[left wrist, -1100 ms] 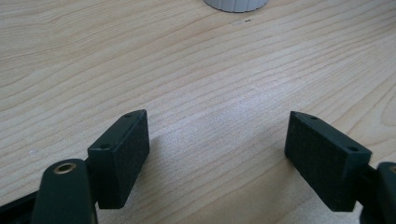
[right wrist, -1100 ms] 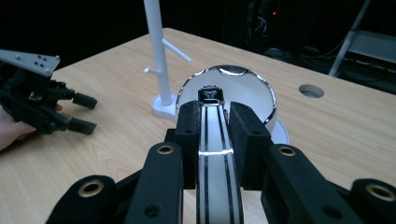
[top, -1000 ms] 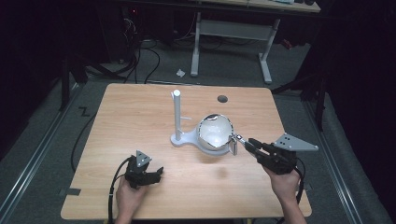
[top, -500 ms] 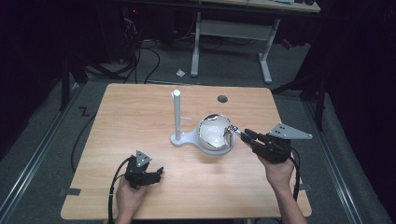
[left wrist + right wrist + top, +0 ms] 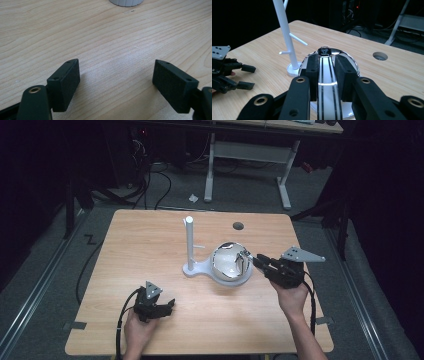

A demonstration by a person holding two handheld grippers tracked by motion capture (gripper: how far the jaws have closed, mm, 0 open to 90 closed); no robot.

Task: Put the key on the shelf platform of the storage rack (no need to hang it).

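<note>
A white mug [image 5: 227, 265] with a shiny inside stands mid-table, against the base of a white peg stand [image 5: 190, 245]. My right gripper [image 5: 248, 257] reaches in from the right and is shut on the mug's handle. In the right gripper view the black-striped white handle [image 5: 325, 82] runs between the two pads [image 5: 312, 72], with the stand [image 5: 287, 37] just behind. My left gripper [image 5: 162, 306] rests on the table near the front left, open with nothing in it. The left gripper view has its jaws wide apart over bare wood [image 5: 115, 62].
A round cable hole [image 5: 238, 225] sits in the tabletop behind the mug. The stand's short pegs [image 5: 298, 40] stick out sideways. Dark floor with cables and a desk frame [image 5: 245, 155] lies beyond the far edge.
My right gripper has moved a little farther from the person and to the left, still on the handle, and the mug has turned slightly. The left gripper has stayed put.
</note>
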